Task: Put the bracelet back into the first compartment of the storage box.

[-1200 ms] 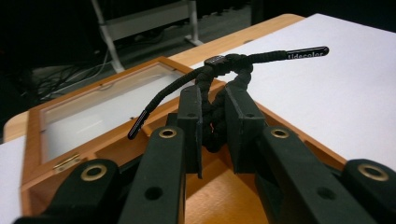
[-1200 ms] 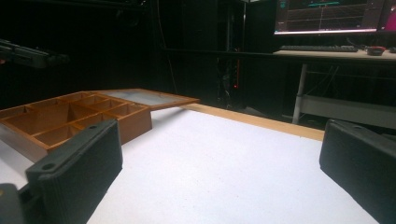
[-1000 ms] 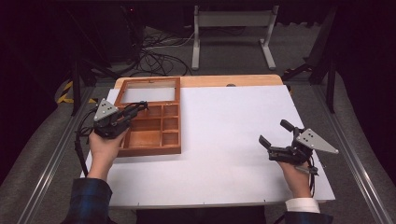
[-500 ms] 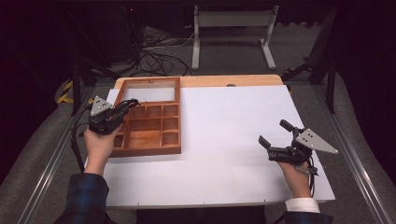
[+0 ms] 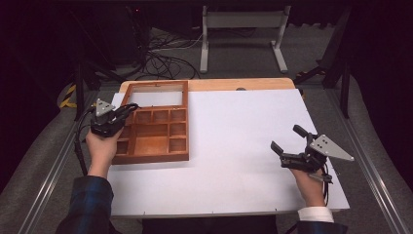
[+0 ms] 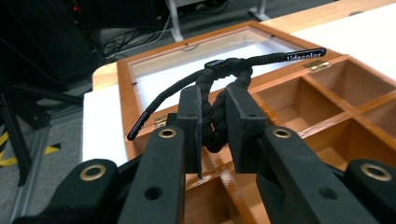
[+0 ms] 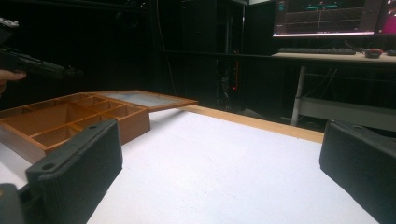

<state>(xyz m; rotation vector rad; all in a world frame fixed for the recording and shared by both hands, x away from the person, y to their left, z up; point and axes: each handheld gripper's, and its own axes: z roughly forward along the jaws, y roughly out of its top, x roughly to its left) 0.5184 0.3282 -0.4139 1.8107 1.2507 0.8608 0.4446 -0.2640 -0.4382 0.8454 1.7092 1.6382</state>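
Left tool (image 5: 127,108) clamps black cord (image 6: 219,84), now shifted to left edge of box (image 5: 155,127); cord leaves compartments. Right tool (image 5: 288,144) wide, empty, unmoved.

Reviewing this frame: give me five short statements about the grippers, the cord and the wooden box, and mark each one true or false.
1. The left gripper is shut on a black braided cord. True.
2. The right gripper holds a second cord. False: its jaws stand wide apart with nothing between them, over the white table top.
3. The wooden box has its glazed lid lying open, away from the person. True.
4. The wooden box sits at the right side of the table. False: it sits at the left, beside the left gripper.
5. The compartments seen in the high view hold small parts. False: they look empty.
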